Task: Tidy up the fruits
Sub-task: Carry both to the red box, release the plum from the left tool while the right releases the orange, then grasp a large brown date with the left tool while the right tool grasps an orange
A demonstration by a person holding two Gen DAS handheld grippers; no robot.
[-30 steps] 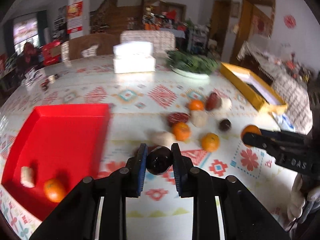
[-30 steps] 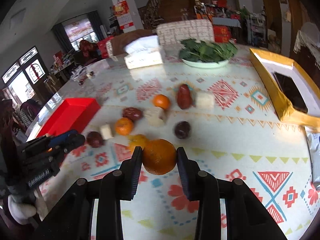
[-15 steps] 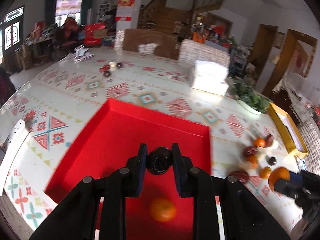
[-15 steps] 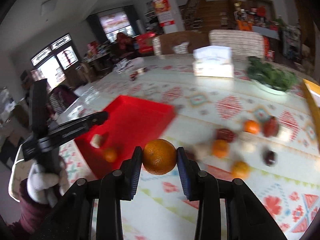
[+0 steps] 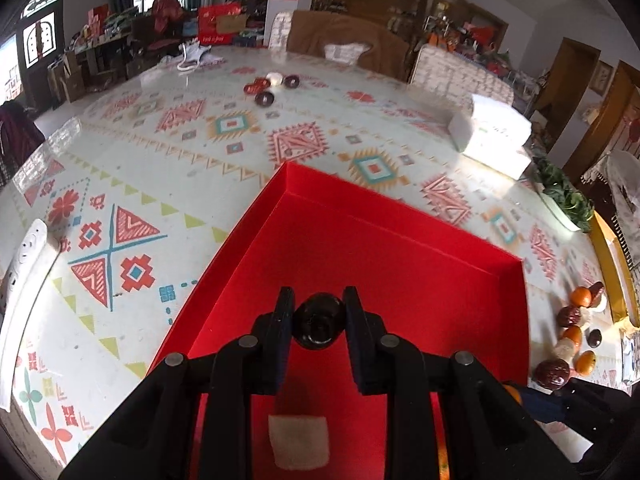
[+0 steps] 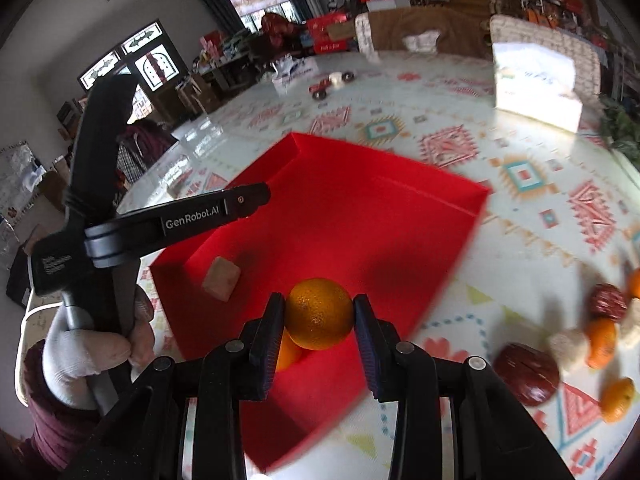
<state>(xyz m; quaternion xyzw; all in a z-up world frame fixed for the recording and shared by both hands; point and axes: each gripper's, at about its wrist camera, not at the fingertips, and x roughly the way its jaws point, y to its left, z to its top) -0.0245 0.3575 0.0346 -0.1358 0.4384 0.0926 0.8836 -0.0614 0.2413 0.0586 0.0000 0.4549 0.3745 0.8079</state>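
My left gripper (image 5: 319, 320) is shut on a dark round plum (image 5: 319, 322) and holds it over the red tray (image 5: 380, 248). A pale cube (image 5: 298, 442) lies in the tray below it. My right gripper (image 6: 319, 316) is shut on an orange (image 6: 319, 314) above the tray's near side (image 6: 360, 216). Another orange (image 6: 289, 353) and the pale cube (image 6: 221, 279) lie in the tray. The left gripper (image 6: 248, 200) reaches over the tray's left side. Loose fruits (image 6: 568, 344) lie on the table to the right, and also show in the left wrist view (image 5: 572, 340).
The patterned tablecloth (image 5: 168, 152) covers the table. A white tissue box (image 5: 494, 136), a plate of greens (image 5: 564, 196) and a yellow box (image 5: 614, 256) stand at the right. Small dark rings (image 5: 272, 86) lie at the far side. A white power strip (image 5: 20, 264) lies at the left edge.
Both grippers have swung left from the fruit pile to above the red tray, each still holding its fruit. The right gripper has come closer over the tray.
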